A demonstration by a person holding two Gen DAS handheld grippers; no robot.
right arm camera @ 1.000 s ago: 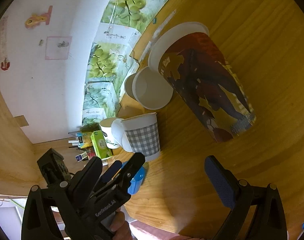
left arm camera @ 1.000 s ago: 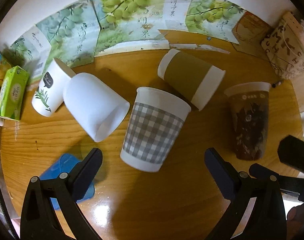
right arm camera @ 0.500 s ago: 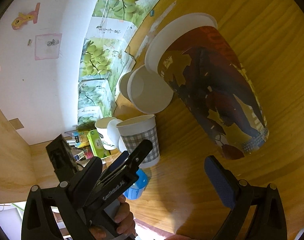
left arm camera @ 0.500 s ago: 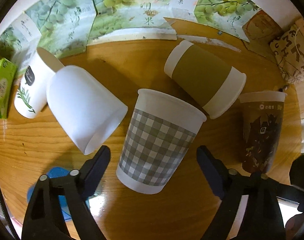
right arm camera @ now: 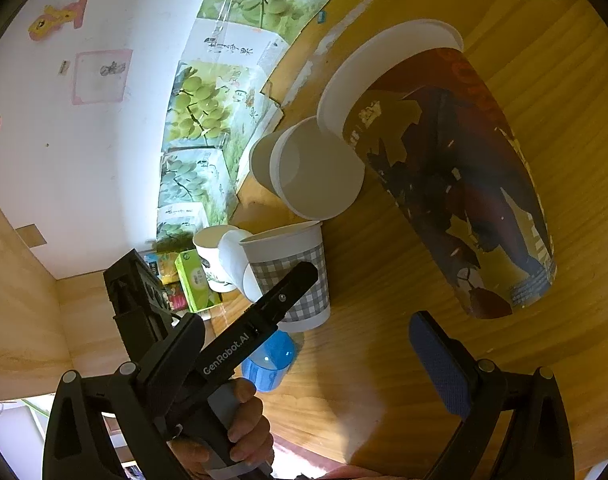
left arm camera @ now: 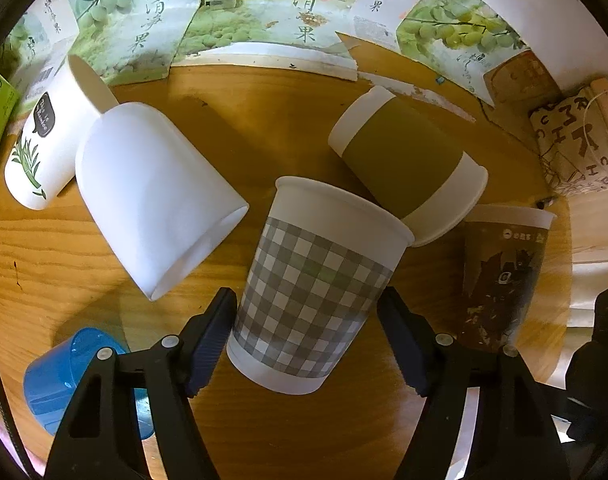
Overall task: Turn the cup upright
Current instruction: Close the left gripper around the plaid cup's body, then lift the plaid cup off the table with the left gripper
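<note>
Currently, left wrist view: left tongs (left arm camera: 307, 332) spread wide, pads flanking the upright grey checked cup (left arm camera: 314, 292) on the desk (left arm camera: 284, 440), not clearly touching it. White cup (left arm camera: 152, 200) and olive-sleeved cup (left arm camera: 404, 164) lie on their sides, leaf-print cup (left arm camera: 44, 148) leans, dark printed cup (left arm camera: 500, 276) stands upright. Blue cup (left arm camera: 72, 376) lies tipped beside the left finger.

Right wrist view: right tongs (right arm camera: 316, 360) wide, gripping nothing, near the dark printed cup (right arm camera: 456, 184). Olive-sleeved cup's (right arm camera: 316, 172) mouth faces the camera, interior bare. Checked cup (right arm camera: 292, 272) sits behind the left tongs (right arm camera: 280, 296).

"GenRobot.AI" on left gripper (right arm camera: 288, 280)
</note>
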